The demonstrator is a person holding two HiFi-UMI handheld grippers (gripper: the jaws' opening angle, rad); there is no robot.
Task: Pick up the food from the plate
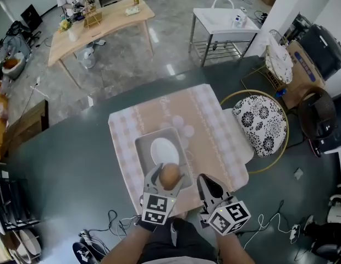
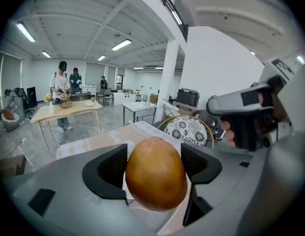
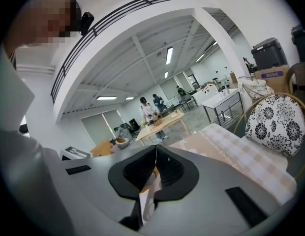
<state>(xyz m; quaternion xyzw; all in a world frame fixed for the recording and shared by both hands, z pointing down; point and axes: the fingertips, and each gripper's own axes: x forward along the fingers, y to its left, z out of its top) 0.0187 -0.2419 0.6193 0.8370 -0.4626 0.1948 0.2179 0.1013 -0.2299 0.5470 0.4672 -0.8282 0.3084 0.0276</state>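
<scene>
We log a dark table (image 1: 66,164) carrying 1 checked cloth (image 1: 209,125), with the grey tray (image 1: 142,147) on it and 1 white plate (image 1: 159,150) inside the tray. Left gripper (image 1: 169,172), over the tray's near rim, clamps the brown oval food (image 2: 155,173). Right gripper (image 1: 206,181), just right of that rim, has its jaws pressed together, empty.

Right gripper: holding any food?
No. The right gripper has its jaws together with no food between them; the brown food is held in the left gripper.
</scene>
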